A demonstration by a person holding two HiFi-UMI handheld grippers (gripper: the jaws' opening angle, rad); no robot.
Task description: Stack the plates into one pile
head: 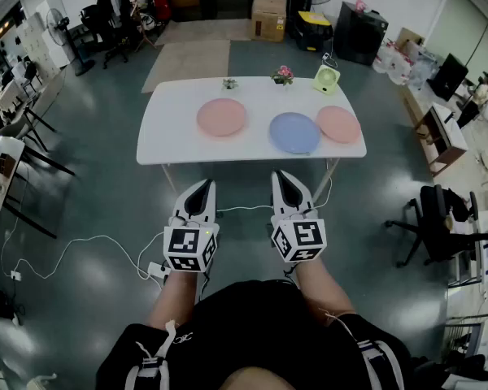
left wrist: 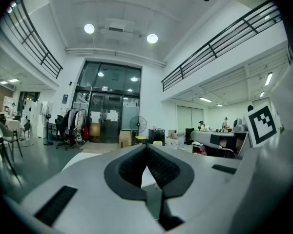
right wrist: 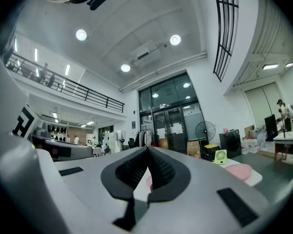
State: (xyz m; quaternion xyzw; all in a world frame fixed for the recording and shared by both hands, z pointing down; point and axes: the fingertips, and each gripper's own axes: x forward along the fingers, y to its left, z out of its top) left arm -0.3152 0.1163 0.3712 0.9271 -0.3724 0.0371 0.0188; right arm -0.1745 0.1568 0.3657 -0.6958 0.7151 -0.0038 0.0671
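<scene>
Both the left gripper and the right gripper are pressed together and empty, held level short of the near edge of the white table. On it lie the left pink plate, the blue plate and the right pink plate, unstacked. The plates lie flat, so jaws may skid one toward an edge rather than catch its rim. The blue plate sits edge to edge with the right pink plate, so lifting one may drag the other.
</scene>
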